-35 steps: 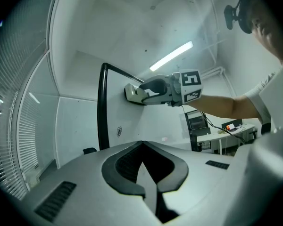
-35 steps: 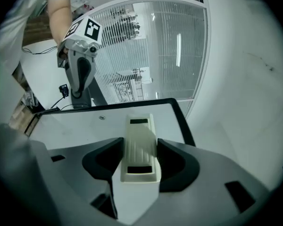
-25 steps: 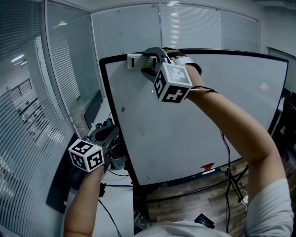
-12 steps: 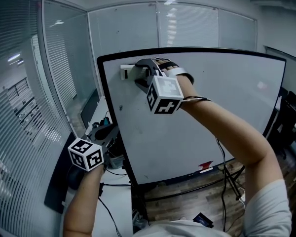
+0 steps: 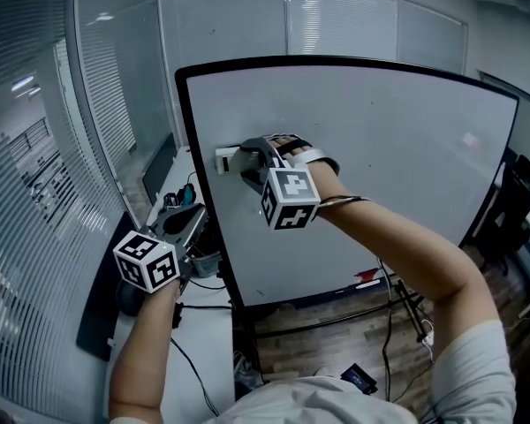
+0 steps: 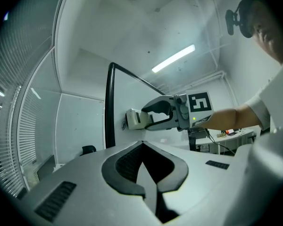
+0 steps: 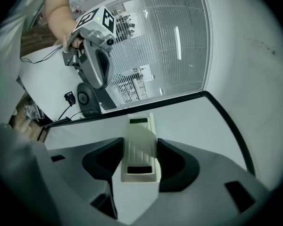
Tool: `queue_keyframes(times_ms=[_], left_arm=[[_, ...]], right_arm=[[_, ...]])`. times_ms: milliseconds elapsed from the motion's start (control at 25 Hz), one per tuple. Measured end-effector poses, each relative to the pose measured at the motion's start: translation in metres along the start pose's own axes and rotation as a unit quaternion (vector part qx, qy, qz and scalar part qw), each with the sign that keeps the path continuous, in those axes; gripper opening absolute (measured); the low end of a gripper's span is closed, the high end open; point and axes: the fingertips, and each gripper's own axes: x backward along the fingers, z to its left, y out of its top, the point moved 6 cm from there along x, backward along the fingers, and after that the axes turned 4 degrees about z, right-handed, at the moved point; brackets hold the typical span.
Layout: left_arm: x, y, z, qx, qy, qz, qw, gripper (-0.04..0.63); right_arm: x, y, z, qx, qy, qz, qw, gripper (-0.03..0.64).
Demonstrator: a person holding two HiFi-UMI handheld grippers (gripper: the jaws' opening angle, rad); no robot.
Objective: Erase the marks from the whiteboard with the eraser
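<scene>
A black-framed whiteboard (image 5: 371,166) stands upright before me, its surface almost bare apart from a few faint specks. My right gripper (image 5: 247,162) is shut on a cream eraser (image 5: 226,158) and presses it flat against the board near the left edge, at mid height. The right gripper view has the eraser (image 7: 140,147) clamped between the two jaws, lying on the board (image 7: 188,121). My left gripper (image 5: 187,223) hangs low, left of the board, away from it; its jaws are shut with nothing in them (image 6: 148,187). From there the eraser (image 6: 136,119) shows on the board.
Glass walls with blinds (image 5: 35,175) run along the left and behind. A desk (image 5: 159,237) with cables and a dark device sits left of the board. The board's stand and cables (image 5: 397,307) reach the wooden floor, where a red object (image 5: 367,278) lies by the lower frame.
The right gripper has slid the eraser down the board's left side, from near the top edge to about mid height. The left gripper stayed low at the left.
</scene>
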Motion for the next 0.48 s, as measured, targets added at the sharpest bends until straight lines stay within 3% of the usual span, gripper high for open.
queue_keyframes(times_ms=[280,360,480], left_arm=[[0.001,-0.007,-0.015,0.009,-0.008,0.004,0.9999,0.006],[0.006,-0.016,-0.026,0.022,-0.012,0.004,0.9997,0.007],[0.007,-0.018,-0.037,0.034,-0.019,-0.006,0.9992,0.006]], right_arm=[[-0.005,-0.014,0.044,-0.108,0.033,-0.008,0.994,0.232],[0.003,-0.017,0.063,-0.190,0.044,-0.036,0.980,0.232],[0.025,-0.021,0.073,-0.318,0.038,-0.094,0.943,0.232]])
